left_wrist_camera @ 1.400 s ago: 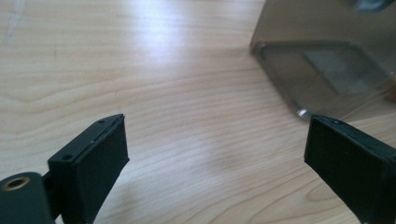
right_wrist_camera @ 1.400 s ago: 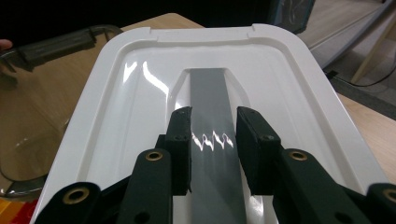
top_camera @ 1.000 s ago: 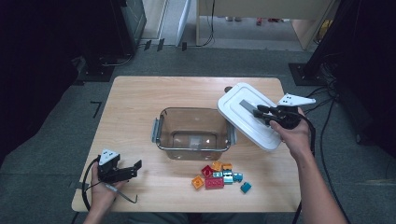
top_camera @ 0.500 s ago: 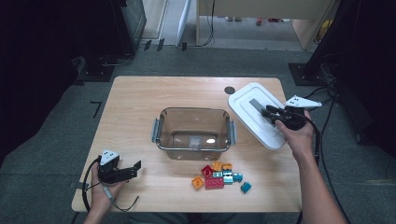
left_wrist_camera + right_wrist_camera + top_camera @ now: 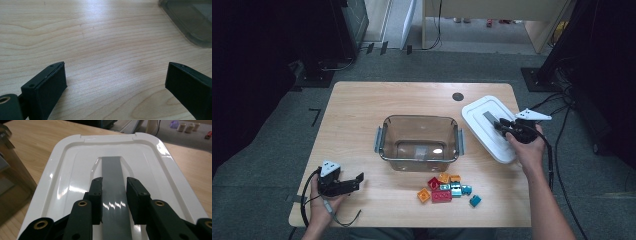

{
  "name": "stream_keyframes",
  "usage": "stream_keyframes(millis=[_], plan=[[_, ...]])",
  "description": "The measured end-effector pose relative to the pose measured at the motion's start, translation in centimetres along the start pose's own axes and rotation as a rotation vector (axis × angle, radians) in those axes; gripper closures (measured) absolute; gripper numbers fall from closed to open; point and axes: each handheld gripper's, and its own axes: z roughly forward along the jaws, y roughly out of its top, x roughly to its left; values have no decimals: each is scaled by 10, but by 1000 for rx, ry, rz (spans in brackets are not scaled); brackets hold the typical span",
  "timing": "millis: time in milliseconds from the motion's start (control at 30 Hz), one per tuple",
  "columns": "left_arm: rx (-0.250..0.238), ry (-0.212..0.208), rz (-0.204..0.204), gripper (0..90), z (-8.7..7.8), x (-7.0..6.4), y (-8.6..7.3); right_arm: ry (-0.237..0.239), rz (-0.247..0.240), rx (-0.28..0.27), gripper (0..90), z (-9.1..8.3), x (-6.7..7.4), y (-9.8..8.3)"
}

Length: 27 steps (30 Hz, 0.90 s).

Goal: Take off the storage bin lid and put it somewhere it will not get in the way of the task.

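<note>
A white lid (image 5: 482, 117) with a grey handle strip (image 5: 111, 167) lies low over the right side of the table, tilted a little. My right gripper (image 5: 501, 125) is shut on that strip, one jaw on each side of it, as the right gripper view (image 5: 114, 182) shows from close. I cannot tell whether the lid touches the wood. A clear brown container (image 5: 384, 131) stands empty at the table's middle. Near the front left edge, my left gripper (image 5: 354, 181) rests open on bare wood (image 5: 115, 72), with nothing between its jaws.
Several small coloured bricks (image 5: 444, 187) lie in a cluster in front of the container. A dark round hole (image 5: 457, 96) marks the table's far right. The container's corner (image 5: 192, 22) shows in the left gripper view. Dark furniture and cables ring the table.
My right hand has carried the lid down and to the right, away from the container, and the lid has levelled out. The left gripper has stayed put.
</note>
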Motion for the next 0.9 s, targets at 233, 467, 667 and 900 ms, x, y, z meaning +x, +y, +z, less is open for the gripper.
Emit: stream_keyframes(millis=[233,467,667,900], plan=[[5,-2,2,35,0,0,0,-23,0,46,677,22,3,-15],[10,-9,4,36,1,0,-1,-46,12,73,677,35,3,-27],[11,-12,1,36,1,0,-1,-67,24,96,677,41,1,-38],[14,-14,1,36,1,1,0,-70,44,96,676,43,-1,-46]])
